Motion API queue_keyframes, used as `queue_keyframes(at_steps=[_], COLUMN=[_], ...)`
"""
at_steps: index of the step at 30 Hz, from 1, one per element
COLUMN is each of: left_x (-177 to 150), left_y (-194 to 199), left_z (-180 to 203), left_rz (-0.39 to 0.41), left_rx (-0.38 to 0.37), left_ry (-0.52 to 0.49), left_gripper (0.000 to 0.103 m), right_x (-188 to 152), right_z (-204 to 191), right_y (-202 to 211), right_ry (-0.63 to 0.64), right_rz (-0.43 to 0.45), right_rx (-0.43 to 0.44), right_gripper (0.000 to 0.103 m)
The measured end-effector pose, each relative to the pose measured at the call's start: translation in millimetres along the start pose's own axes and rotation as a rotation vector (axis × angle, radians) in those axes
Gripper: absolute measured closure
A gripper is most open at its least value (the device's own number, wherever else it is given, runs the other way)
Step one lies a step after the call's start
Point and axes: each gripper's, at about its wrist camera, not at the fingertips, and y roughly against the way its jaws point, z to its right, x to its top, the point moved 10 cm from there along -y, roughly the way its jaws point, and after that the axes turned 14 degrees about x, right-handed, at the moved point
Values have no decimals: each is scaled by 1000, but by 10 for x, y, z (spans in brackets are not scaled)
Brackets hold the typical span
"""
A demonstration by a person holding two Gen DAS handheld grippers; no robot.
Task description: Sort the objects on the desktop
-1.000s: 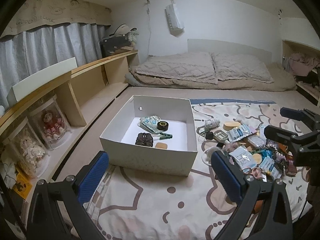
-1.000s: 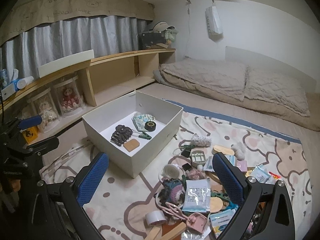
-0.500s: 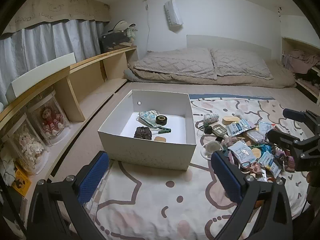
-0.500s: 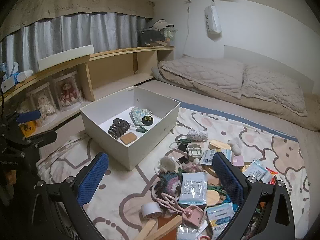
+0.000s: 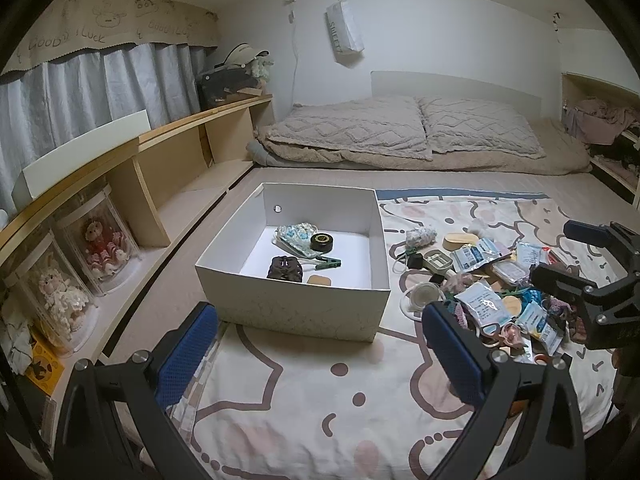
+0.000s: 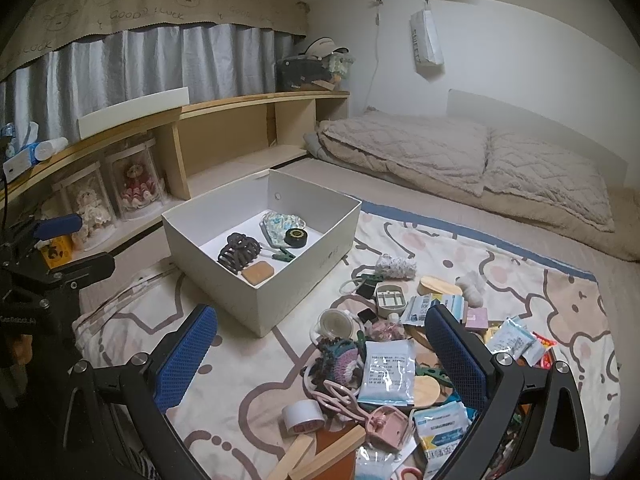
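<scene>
A white box (image 5: 296,308) stands on a cartoon-print blanket (image 5: 320,400). Inside lie a dark hair claw (image 5: 285,268), a black tape roll (image 5: 322,242), a green clip (image 5: 328,264), a tan pad (image 5: 319,280) and a patterned pouch (image 5: 294,234). To its right is a pile of small items (image 6: 392,360), with sachets, a white tape roll (image 6: 302,416), a pink clip (image 6: 384,420) and wooden sticks (image 6: 320,452). My left gripper (image 5: 320,344) hangs open and empty in front of the box. My right gripper (image 6: 322,356) hovers open and empty over the pile's near edge.
A low wooden shelf (image 5: 168,168) with doll cases (image 5: 100,240) runs along the left. Bedding and pillows (image 5: 400,132) lie at the back. In the right wrist view the left gripper (image 6: 90,242) shows at the left edge. In the left wrist view the right gripper (image 5: 560,254) shows at the right edge.
Both views have shifted slightly, with the box and pile a little higher in frame. Both grippers stay open and hold nothing.
</scene>
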Motion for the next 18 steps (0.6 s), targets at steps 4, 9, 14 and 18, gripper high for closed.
queue_keyframes(at_steps=[4, 9, 14, 18], left_x=[2, 6, 14, 11], left_y=[7, 9, 15, 12], left_z=[4, 6, 14, 22], left_rz=[0, 0, 2, 1], left_rx=[0, -1, -2, -1], left_ry=[1, 0, -2, -1], left_gripper=[0, 0, 0, 0], right_x=[-2, -15, -23, -24], right_z=[-11, -23, -24, -25], right_y=[-10, -25, -30, -30], right_ry=[2, 1, 1, 1], right_rz=[-1, -6, -5, -6], right_rx=[3, 7, 7, 7], right_gripper=[0, 0, 0, 0])
